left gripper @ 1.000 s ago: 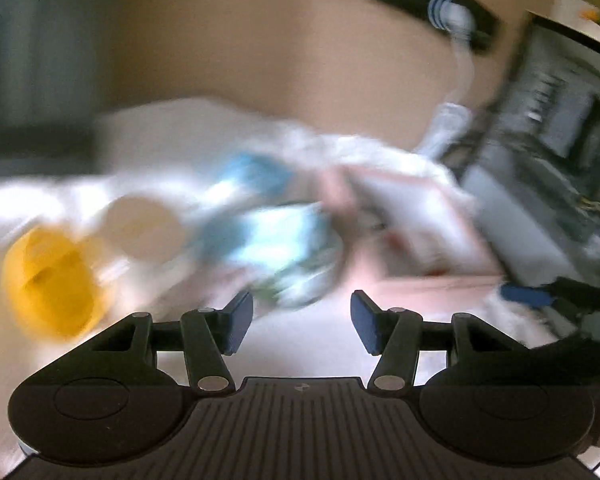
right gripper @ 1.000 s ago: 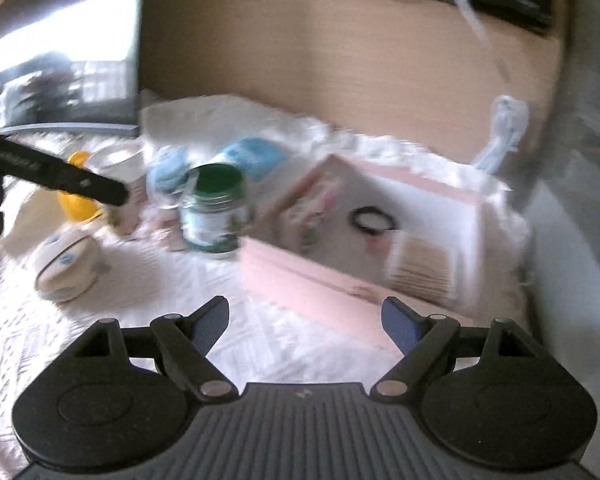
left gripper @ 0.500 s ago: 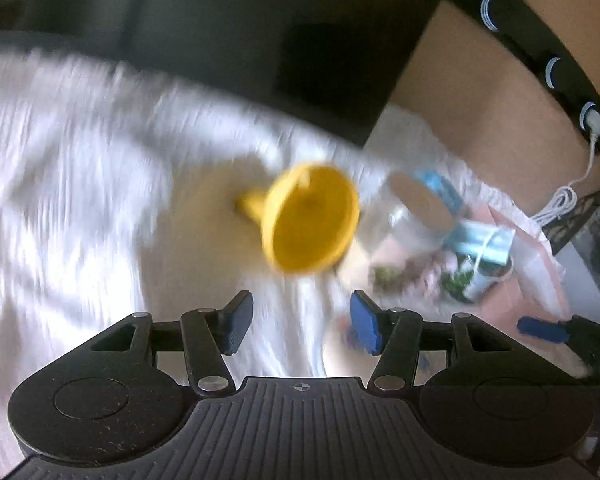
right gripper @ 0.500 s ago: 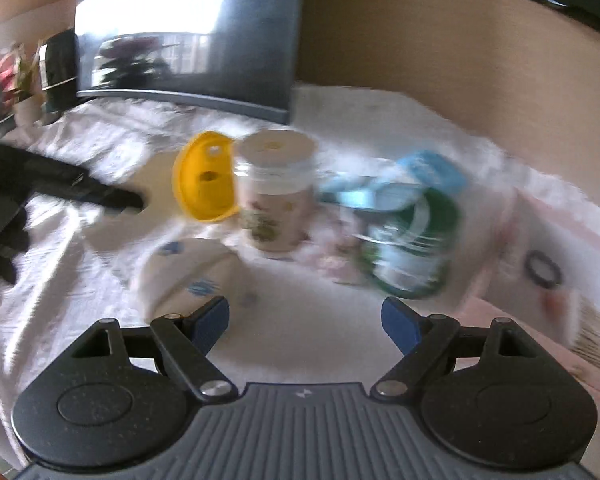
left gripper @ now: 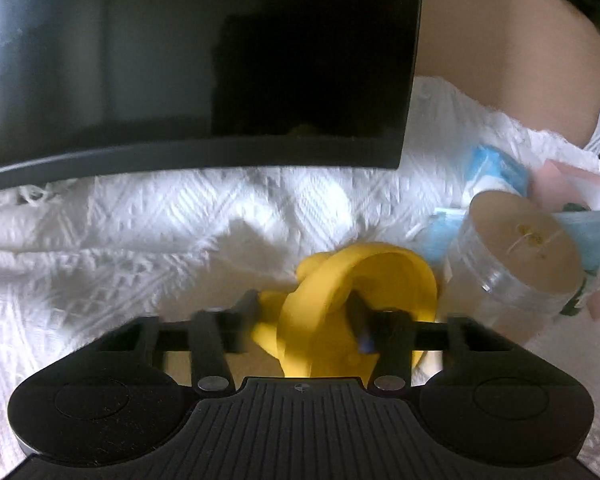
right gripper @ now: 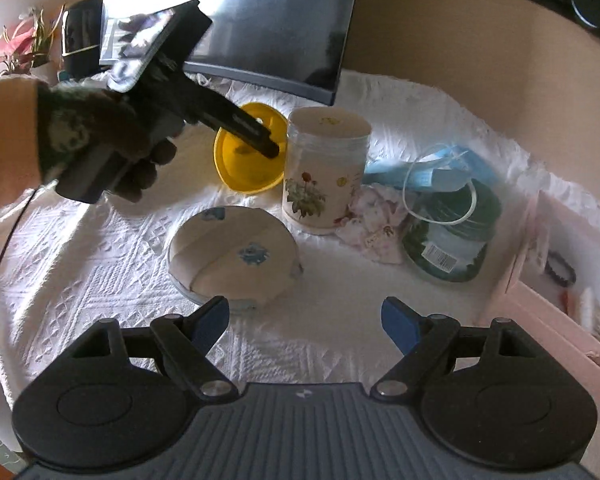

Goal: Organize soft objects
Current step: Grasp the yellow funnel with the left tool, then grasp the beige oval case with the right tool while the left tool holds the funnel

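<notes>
A soft yellow funnel [left gripper: 364, 276] lies on the white textured cloth [left gripper: 120, 240] in front of a dark monitor. My left gripper [left gripper: 304, 316] is closing, and the funnel's rim is squashed and folded between its fingers. In the right wrist view the left gripper [right gripper: 268, 146] reaches into the yellow funnel [right gripper: 248, 172], held by a gloved hand [right gripper: 100, 140]. My right gripper [right gripper: 304, 320] stands open above the cloth with nothing between its fingers, just short of a round cream cushion pad [right gripper: 232, 256]. A blue face mask [right gripper: 420, 172] and a pink cloth [right gripper: 376, 220] lie further right.
A floral jar [right gripper: 324, 168] stands right beside the funnel. A green-lidded jar [right gripper: 448, 240] lies under the mask. A pink box [right gripper: 560, 320] sits at the right edge. The monitor [right gripper: 260, 20] stands behind, with a plant [right gripper: 20, 44] at the far left.
The left gripper swung left and down onto the yellow funnel and narrowed its jaws around it, deforming it. The right gripper's view shifted left towards the cushion pad and stayed open.
</notes>
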